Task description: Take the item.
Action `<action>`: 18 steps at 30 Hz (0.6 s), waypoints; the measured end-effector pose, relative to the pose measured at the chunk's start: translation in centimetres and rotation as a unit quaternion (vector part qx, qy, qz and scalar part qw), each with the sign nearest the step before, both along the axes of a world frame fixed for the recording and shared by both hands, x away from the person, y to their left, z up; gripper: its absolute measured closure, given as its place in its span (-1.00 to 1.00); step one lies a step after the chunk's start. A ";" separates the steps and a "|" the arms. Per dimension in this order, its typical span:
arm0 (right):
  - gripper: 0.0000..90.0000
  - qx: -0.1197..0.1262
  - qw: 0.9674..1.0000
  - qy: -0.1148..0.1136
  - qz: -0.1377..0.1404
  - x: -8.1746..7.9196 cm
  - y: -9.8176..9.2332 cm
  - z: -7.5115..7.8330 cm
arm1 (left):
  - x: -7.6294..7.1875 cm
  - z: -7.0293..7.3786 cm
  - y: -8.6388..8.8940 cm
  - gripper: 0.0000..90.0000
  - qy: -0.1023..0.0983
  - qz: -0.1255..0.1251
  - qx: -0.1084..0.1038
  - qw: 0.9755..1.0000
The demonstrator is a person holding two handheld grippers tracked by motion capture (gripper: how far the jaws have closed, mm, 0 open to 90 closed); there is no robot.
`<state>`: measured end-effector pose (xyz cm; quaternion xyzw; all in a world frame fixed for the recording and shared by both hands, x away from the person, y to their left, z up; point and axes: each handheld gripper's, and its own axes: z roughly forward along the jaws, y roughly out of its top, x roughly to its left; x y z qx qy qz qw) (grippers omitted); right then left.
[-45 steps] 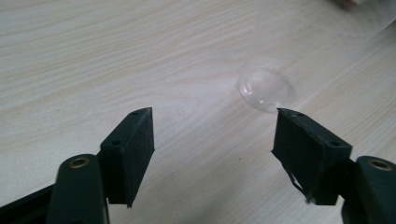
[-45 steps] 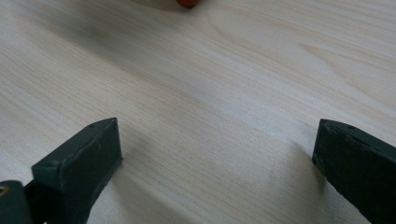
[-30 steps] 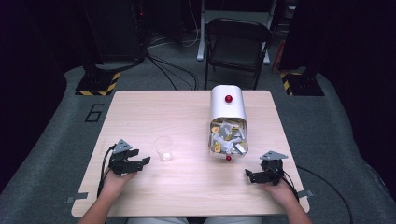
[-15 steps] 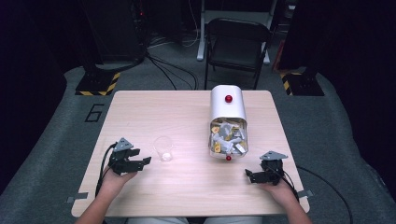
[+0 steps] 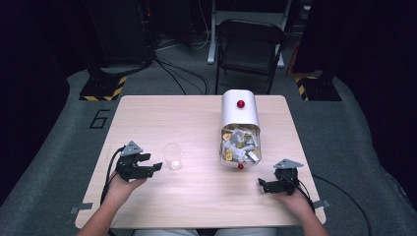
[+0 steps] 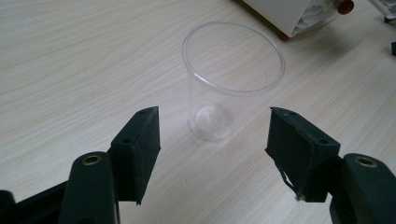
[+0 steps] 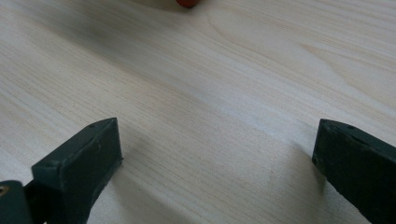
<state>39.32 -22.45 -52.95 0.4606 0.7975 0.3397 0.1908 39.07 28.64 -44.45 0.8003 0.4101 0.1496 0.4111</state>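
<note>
A clear plastic cup (image 5: pixel 172 156) stands upright and empty on the wooden table (image 5: pixel 196 118). My left gripper (image 5: pixel 151 163) rests just left of it, open, its jaws aimed at the cup (image 6: pixel 232 79) with nothing between them; the gripper (image 6: pixel 212 140) stops short of the cup's base. A white bin (image 5: pixel 239 127) lies on its side right of centre, its mouth toward me, packed with several small packets. My right gripper (image 5: pixel 263 185) sits open near the front right edge, below the bin; in its own view the gripper (image 7: pixel 217 149) has bare wood between the jaws.
Red knobs mark the bin's top (image 5: pixel 240 103) and front rim (image 5: pixel 240 166); that rim knob (image 7: pixel 187 3) shows at the top of the right gripper view. A black folding chair (image 5: pixel 248 46) stands beyond the table's far edge. Cables trail on the grey floor.
</note>
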 end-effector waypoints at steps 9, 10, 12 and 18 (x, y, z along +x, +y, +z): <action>-0.99 0.000 1.000 0.000 0.000 0.0 0.0 0.0 | 0.1 1.1 -0.7 -0.23 -0.004 -0.009 0.004 1.000; -0.98 0.000 1.000 0.001 -0.001 0.0 0.0 0.0 | 0.1 1.2 -0.7 -0.23 -0.006 -0.010 0.005 1.000; -0.99 0.000 1.000 0.000 -0.001 0.0 0.0 0.0 | 0.2 1.4 -0.9 -0.22 -0.005 -0.011 0.002 1.000; -0.98 -0.001 1.000 0.000 -0.001 0.0 0.0 0.0 | 0.3 1.8 -1.1 -0.21 -0.005 -0.012 0.005 1.000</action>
